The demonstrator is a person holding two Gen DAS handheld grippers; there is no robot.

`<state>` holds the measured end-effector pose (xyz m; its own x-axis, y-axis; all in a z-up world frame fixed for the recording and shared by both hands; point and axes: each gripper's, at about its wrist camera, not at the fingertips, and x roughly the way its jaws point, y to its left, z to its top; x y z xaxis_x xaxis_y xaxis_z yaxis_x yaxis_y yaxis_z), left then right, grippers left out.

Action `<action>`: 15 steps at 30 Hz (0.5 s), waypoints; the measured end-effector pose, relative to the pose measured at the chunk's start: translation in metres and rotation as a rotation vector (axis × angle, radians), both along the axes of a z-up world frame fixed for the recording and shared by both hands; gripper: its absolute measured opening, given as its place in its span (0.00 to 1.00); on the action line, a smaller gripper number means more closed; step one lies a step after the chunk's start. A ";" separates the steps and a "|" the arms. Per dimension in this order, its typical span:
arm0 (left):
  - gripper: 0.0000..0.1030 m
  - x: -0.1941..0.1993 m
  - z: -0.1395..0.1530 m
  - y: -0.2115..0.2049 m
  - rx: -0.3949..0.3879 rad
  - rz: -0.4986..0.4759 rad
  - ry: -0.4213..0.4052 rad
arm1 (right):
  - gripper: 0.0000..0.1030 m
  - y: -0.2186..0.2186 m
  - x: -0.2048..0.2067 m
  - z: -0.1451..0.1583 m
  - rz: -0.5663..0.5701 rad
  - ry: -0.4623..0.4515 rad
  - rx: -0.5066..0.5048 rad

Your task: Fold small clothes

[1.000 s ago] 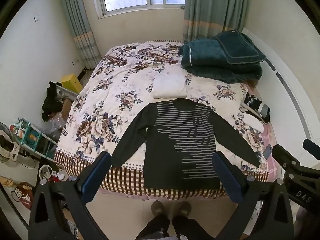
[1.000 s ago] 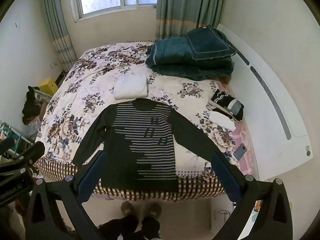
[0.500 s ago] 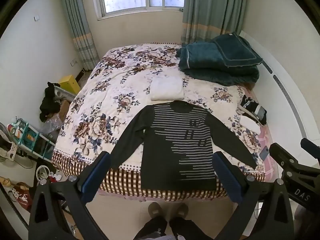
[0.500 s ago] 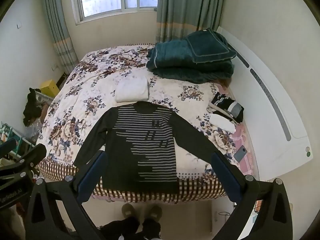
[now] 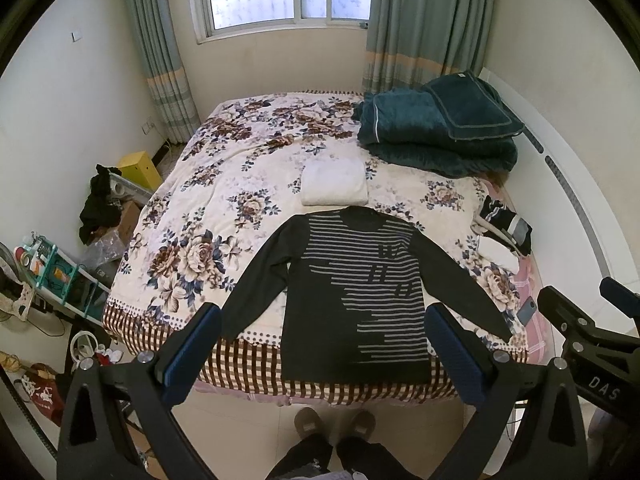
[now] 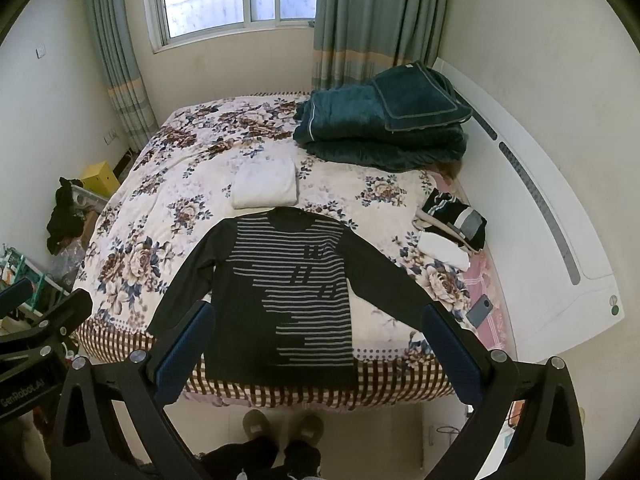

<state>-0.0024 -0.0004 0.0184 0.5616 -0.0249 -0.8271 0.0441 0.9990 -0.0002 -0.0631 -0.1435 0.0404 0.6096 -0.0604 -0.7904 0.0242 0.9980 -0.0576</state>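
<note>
A dark long-sleeved sweater with grey stripes (image 5: 356, 292) (image 6: 288, 296) lies spread flat on the floral bed, sleeves out, its hem hanging over the front edge. A folded white garment (image 5: 334, 183) (image 6: 265, 188) rests just beyond its collar. My left gripper (image 5: 324, 344) is held high above the bed's foot, open, with nothing between its blue pads. My right gripper (image 6: 316, 344) is likewise raised and open, empty. Each gripper also shows at the edge of the other's view.
A pile of teal blankets (image 5: 436, 132) fills the bed's far right. Dark and white clothes (image 5: 504, 232) and a phone (image 5: 527, 310) lie along the right edge by the white headboard (image 6: 560, 248). Clutter and a shelf (image 5: 52, 268) stand left. A person's slippers (image 5: 334, 426) are at the foot.
Both grippers have drawn back and risen a little, so the bed and sweater look smaller and more of the floor shows. The sweater has not moved.
</note>
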 end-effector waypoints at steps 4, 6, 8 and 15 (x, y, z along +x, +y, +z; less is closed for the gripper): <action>1.00 0.002 0.004 0.001 -0.005 0.000 -0.003 | 1.00 0.001 -0.003 -0.003 -0.001 -0.005 -0.003; 1.00 0.003 0.005 0.001 -0.010 0.000 -0.004 | 1.00 0.001 -0.003 -0.002 -0.001 -0.005 -0.002; 1.00 0.003 0.005 0.002 -0.010 -0.002 -0.003 | 1.00 0.003 -0.004 0.000 -0.002 -0.006 -0.002; 1.00 0.004 0.007 0.003 -0.014 0.001 -0.008 | 1.00 0.002 -0.005 -0.003 0.000 -0.009 -0.002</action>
<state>0.0013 0.0027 0.0253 0.5679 -0.0356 -0.8223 0.0431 0.9990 -0.0134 -0.0683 -0.1417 0.0374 0.6169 -0.0622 -0.7846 0.0248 0.9979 -0.0597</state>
